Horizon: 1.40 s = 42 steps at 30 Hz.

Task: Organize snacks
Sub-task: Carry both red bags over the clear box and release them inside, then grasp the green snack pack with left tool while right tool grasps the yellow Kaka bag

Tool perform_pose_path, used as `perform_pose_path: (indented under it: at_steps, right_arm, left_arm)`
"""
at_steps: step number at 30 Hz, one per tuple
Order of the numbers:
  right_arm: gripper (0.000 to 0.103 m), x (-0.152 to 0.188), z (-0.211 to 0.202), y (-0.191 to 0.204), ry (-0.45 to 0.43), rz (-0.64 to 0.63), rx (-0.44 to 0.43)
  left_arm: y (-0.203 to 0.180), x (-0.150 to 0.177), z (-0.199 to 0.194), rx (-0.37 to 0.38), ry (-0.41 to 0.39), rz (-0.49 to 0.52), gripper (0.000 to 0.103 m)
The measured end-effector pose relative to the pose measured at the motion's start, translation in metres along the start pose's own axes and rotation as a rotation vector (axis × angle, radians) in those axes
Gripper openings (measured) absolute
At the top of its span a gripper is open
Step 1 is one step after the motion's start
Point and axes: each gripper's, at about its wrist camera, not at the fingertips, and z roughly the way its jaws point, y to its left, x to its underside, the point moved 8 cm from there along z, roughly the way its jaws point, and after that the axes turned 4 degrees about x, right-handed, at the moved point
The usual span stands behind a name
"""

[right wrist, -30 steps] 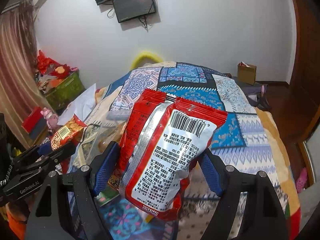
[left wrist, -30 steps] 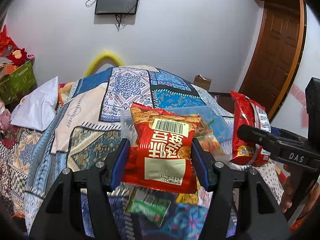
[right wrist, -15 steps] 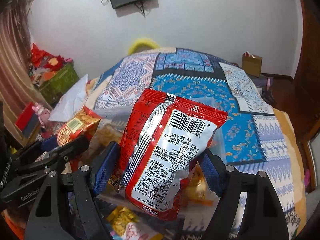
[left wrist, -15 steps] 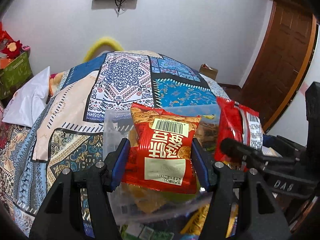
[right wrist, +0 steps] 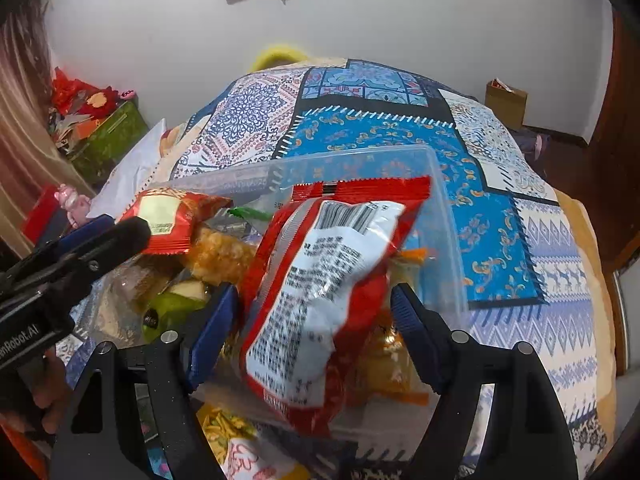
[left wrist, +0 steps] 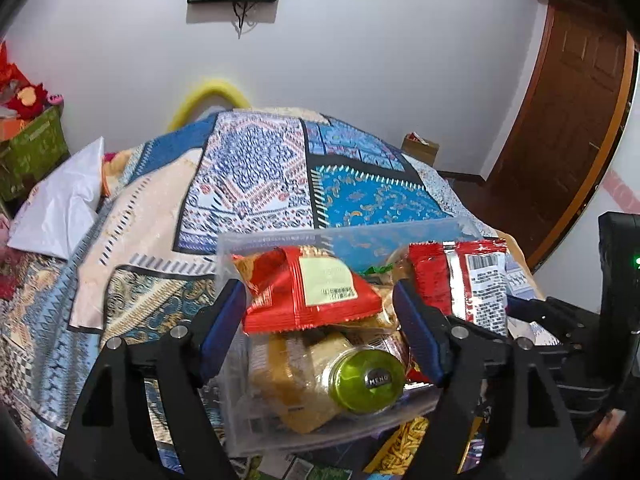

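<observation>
Left gripper (left wrist: 320, 324) is opened wide; orange-red snack bag (left wrist: 310, 290) is released onto the pile in the clear bin (left wrist: 400, 232). Right gripper (right wrist: 312, 332) is also spread; red-silver packet (right wrist: 320, 276) lies tilted over the bin on the quilt (left wrist: 256, 176).

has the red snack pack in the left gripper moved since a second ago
Yes. The red snack pack has tipped forward between the open left gripper fingers, now lying over the clear bin.

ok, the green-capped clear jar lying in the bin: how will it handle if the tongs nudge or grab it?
The round green-capped clear jar lies on its side in the clear plastic bin, so a nudge would probably roll it. Its smooth curved wall looks slippery. Rigid, likely heavier than the puffy packets around it.
</observation>
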Motion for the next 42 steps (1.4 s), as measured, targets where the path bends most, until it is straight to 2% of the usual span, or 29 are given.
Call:
perform_pose_path:
  at_steps: [6,9,15,23,28,33,35,38,42]
  right_arm:
    - [0.077,-0.003,-0.032,0.000,-0.057,-0.018,0.008]
    - [0.081,0.000,-0.050,0.003,-0.091,-0.036,0.008]
    - [0.083,0.015,-0.069,0.016,-0.106,-0.082,-0.010]
    - [0.084,0.059,-0.044,0.033,-0.007,-0.134,-0.031]
    - [0.084,0.072,-0.015,0.045,0.055,-0.176,-0.021]
    - [0.084,0.078,0.007,0.052,0.113,-0.207,-0.028]
    - [0.084,0.084,0.014,0.051,0.137,-0.223,-0.025]
    - [0.084,0.095,0.016,0.052,0.172,-0.219,-0.063]
    - [0.082,0.101,0.013,0.051,0.171,-0.239,-0.059]
  left_arm:
    - [0.003,-0.001,-0.034,0.006,-0.030,0.003,0.076]
    - [0.006,0.006,-0.050,-0.003,-0.035,0.010,0.077]
    - [0.022,0.037,-0.070,-0.025,0.013,0.004,0.077]
    - [0.045,0.098,-0.067,-0.047,0.133,-0.020,0.077]
    - [0.051,0.129,-0.059,-0.046,0.197,-0.038,0.077]
    - [0.049,0.145,-0.052,-0.020,0.239,-0.055,0.077]
    - [0.046,0.148,-0.050,0.014,0.257,-0.067,0.077]
    - [0.040,0.151,-0.046,0.046,0.285,-0.082,0.077]
    - [0.032,0.153,-0.034,0.067,0.321,-0.097,0.077]
